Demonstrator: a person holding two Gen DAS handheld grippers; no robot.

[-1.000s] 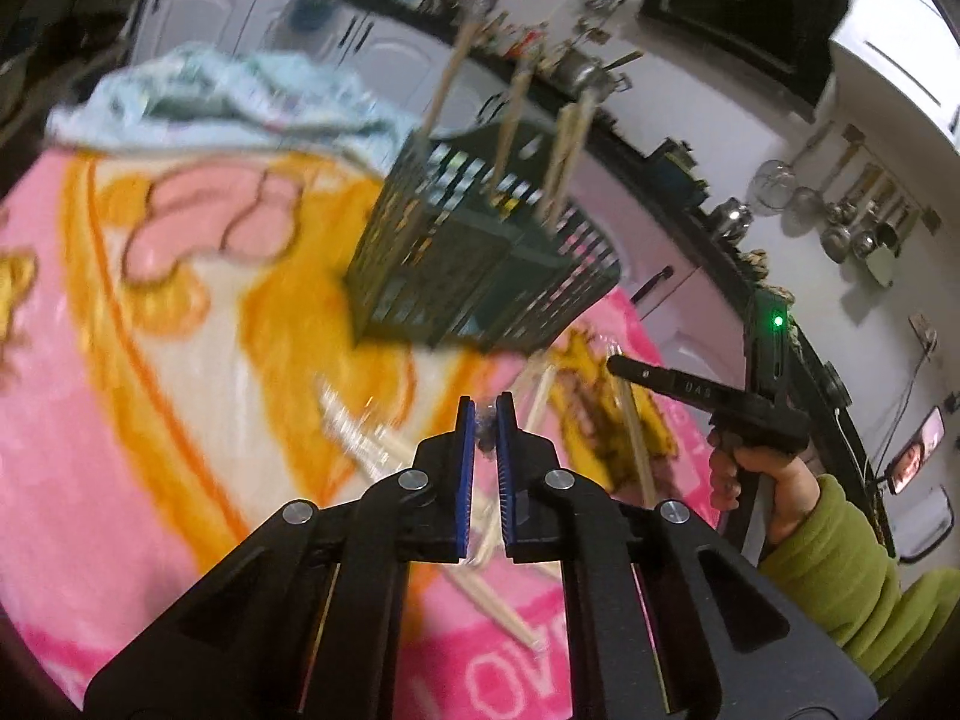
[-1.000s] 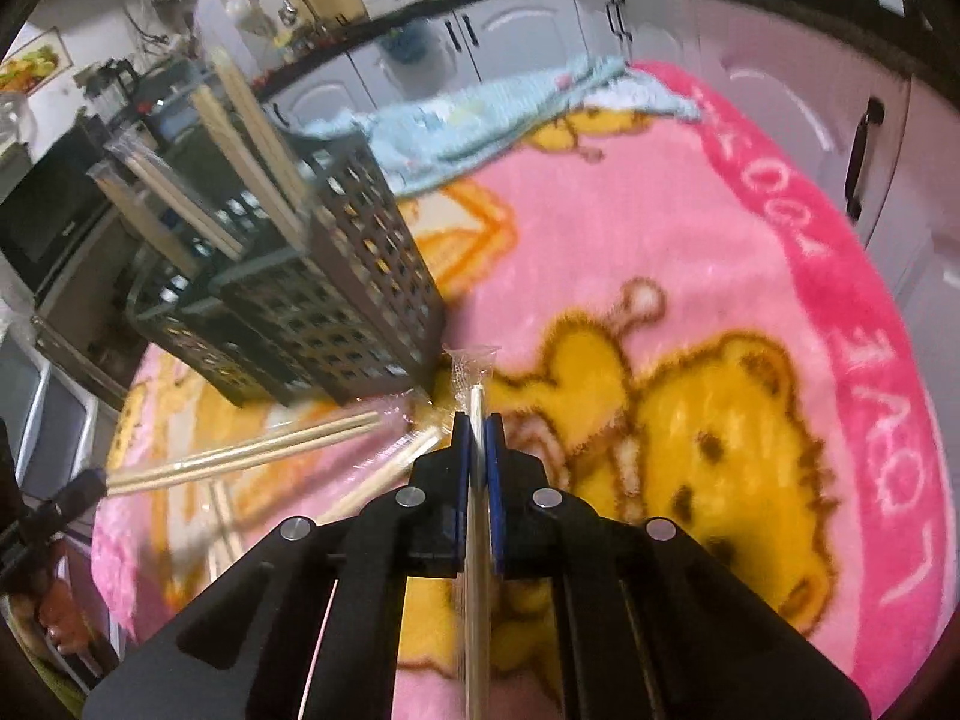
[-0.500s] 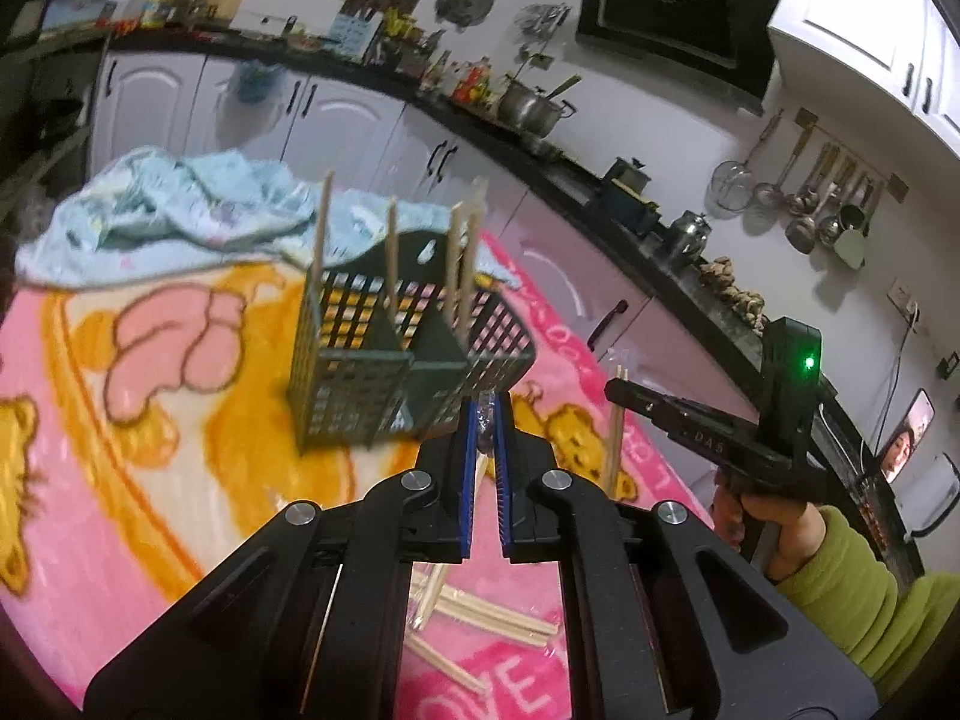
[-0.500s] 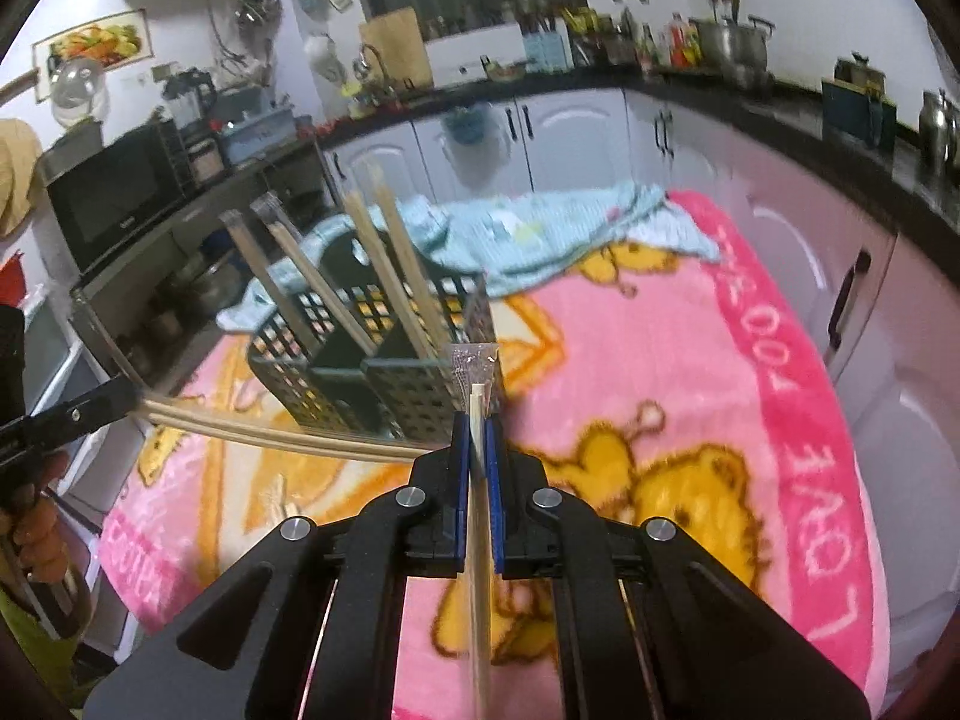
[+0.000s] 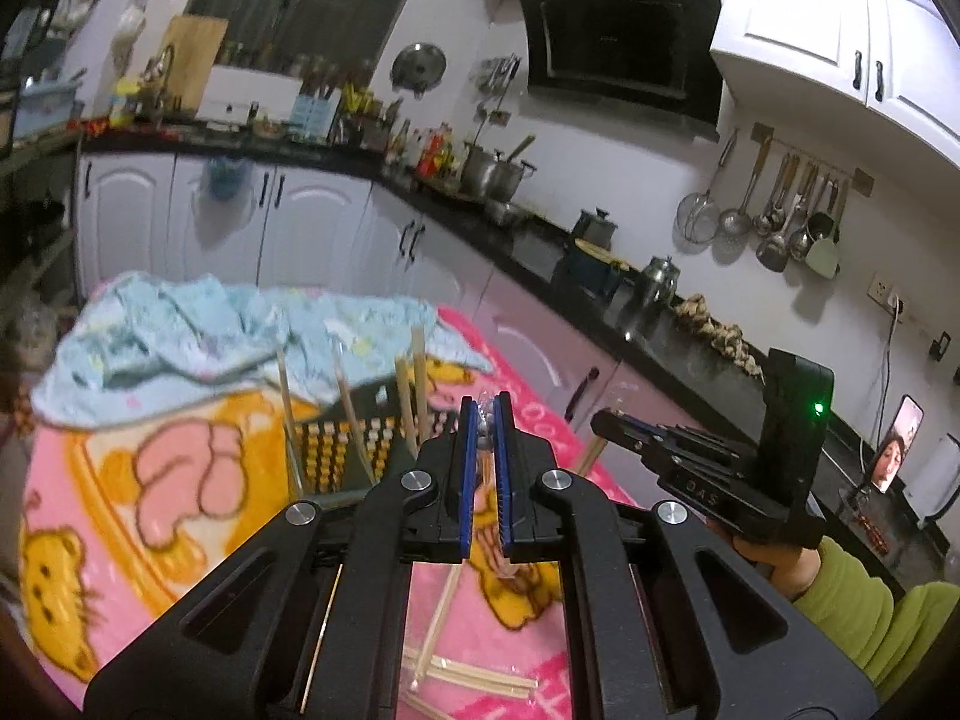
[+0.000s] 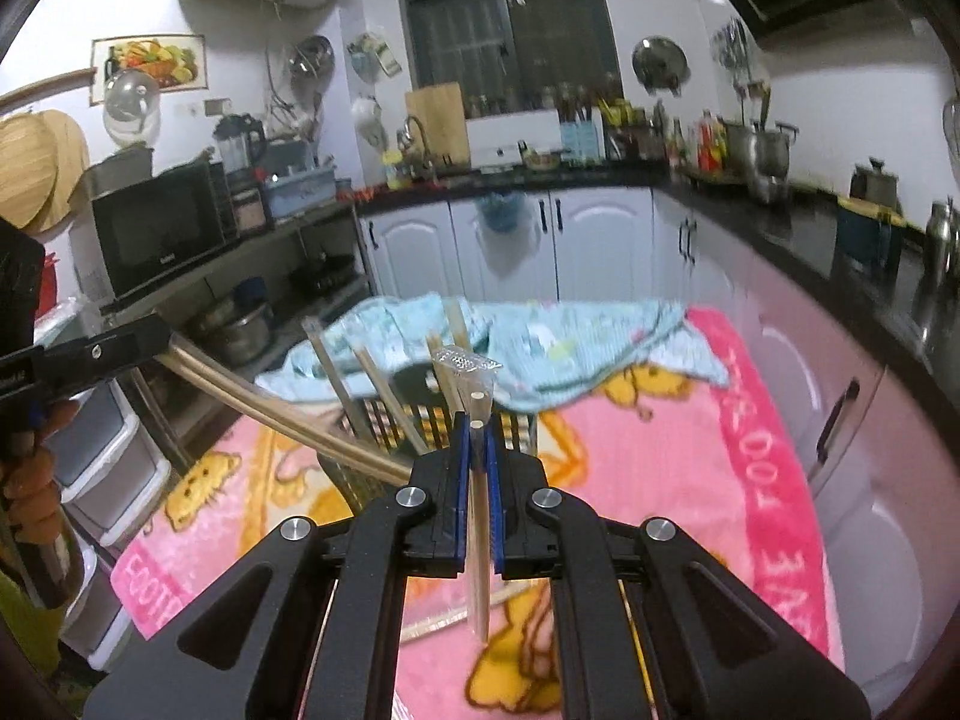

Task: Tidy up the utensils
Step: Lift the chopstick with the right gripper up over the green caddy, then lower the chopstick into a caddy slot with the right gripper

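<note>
- Left wrist view: left tool (image 5: 486, 420) at frame centre, jaws pinched together on a wrapped pair of chopsticks (image 5: 491, 501); clear wrapper and wood show between the blue pads.
- Dark slotted utensil basket (image 5: 354, 456) sits just behind the tool, centre-left, on the pink cartoon blanket (image 5: 150, 516) covering the worktop; several chopsticks stand upright in it.
- Loose chopsticks (image 5: 468, 669) lie on the blanket, bottom centre.
- Right tool (image 5: 606, 423) enters mid-right, held by a hand with a green sleeve (image 5: 864, 618).
- Light blue cloth (image 5: 198, 336) bunched at the blanket's far edge, centre-left.
- Right wrist view: right tool (image 6: 477, 429) at centre, clamped on its own wrapped chopstick pair (image 6: 479, 510); wrapper end sticks out past the tips.
- Basket (image 6: 420, 420) directly behind it; left tool (image 6: 144, 336) at mid-left holds chopsticks (image 6: 270, 408) angled toward the basket.
</note>
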